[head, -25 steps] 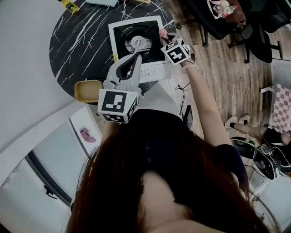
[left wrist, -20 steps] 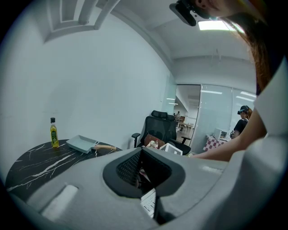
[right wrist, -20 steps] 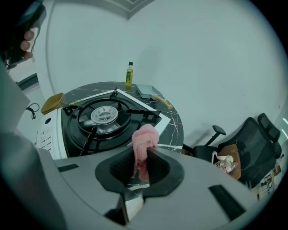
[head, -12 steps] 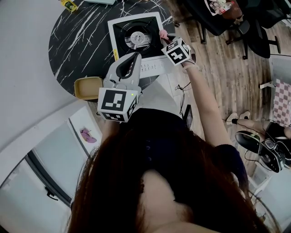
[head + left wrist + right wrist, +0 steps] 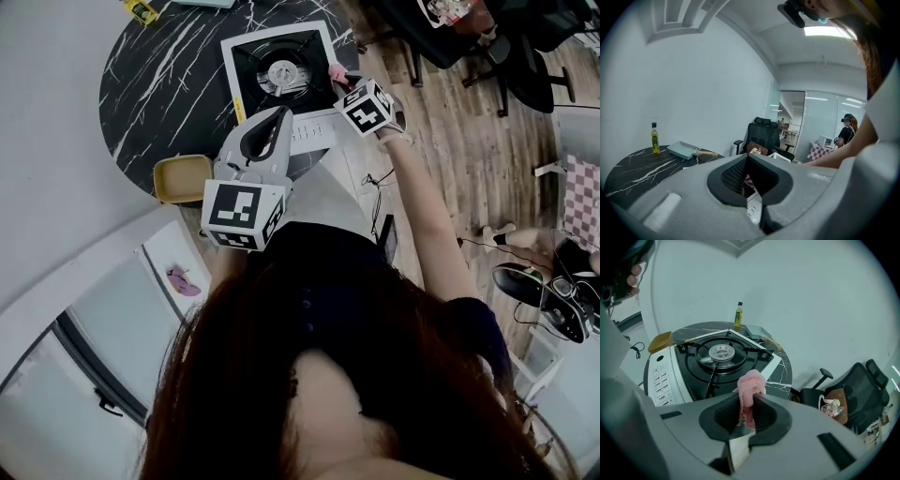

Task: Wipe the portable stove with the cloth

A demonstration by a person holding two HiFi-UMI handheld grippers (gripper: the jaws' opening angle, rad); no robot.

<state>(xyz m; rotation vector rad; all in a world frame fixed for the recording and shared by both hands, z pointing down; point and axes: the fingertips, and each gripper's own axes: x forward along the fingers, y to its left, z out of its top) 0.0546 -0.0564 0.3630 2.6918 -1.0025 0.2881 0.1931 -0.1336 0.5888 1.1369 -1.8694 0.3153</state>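
Observation:
The portable stove (image 5: 277, 66), white-framed with a black top and round burner, sits on a round black marble table (image 5: 159, 84). My right gripper (image 5: 342, 82) is at the stove's right near corner, shut on a pink cloth (image 5: 336, 71). In the right gripper view the pink cloth (image 5: 751, 383) bunches out between the closed jaws of the right gripper (image 5: 749, 398), above the stove (image 5: 717, 357). My left gripper (image 5: 278, 119) hovers over the stove's white front panel. In its own view the left gripper (image 5: 747, 158) has its jaws together, holding nothing.
A yellow pan (image 5: 181, 180) sits at the table's near left edge. At the far side stand an oil bottle (image 5: 738, 315) and a pale blue tray (image 5: 754, 330). Black office chairs (image 5: 862, 380) stand on the wooden floor to the right.
The right gripper with the cloth has slipped a little toward the near end of the stove's right edge. The left gripper has stayed put.

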